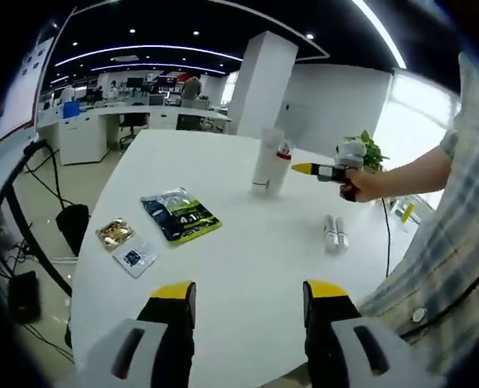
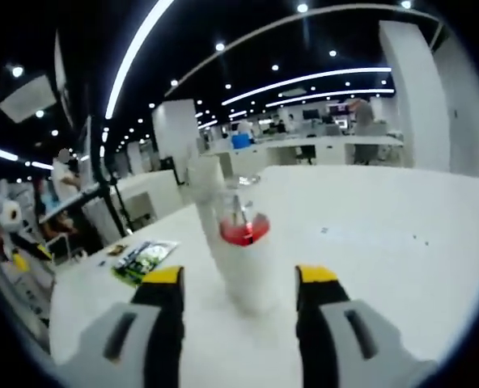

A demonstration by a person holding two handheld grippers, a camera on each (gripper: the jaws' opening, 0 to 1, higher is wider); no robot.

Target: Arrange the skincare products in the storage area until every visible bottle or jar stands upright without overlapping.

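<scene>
Right gripper view: spread right claw (image 2: 238, 279) flanks blurred, possibly red-capped bottle (image 2: 241, 259) (label unreadable).

- This is a big open-plan office.
- Far ahead of the left gripper's jaws stand long white desks (image 1: 118, 121) with monitors (image 1: 134, 82) and a black office chair (image 1: 132, 123).
- Overhead, a dark ceiling carries curved light strips (image 1: 142, 52) and spotlights.
- A white square column (image 1: 260, 81) rises behind the white table (image 1: 247, 250).

White table (image 1: 247, 242), white bottle (image 2: 243, 267) with red collar — green-black sachet (image 1: 180, 215) (gold one (image 1: 115, 232) beside), yellow-tipped claws.
</scene>
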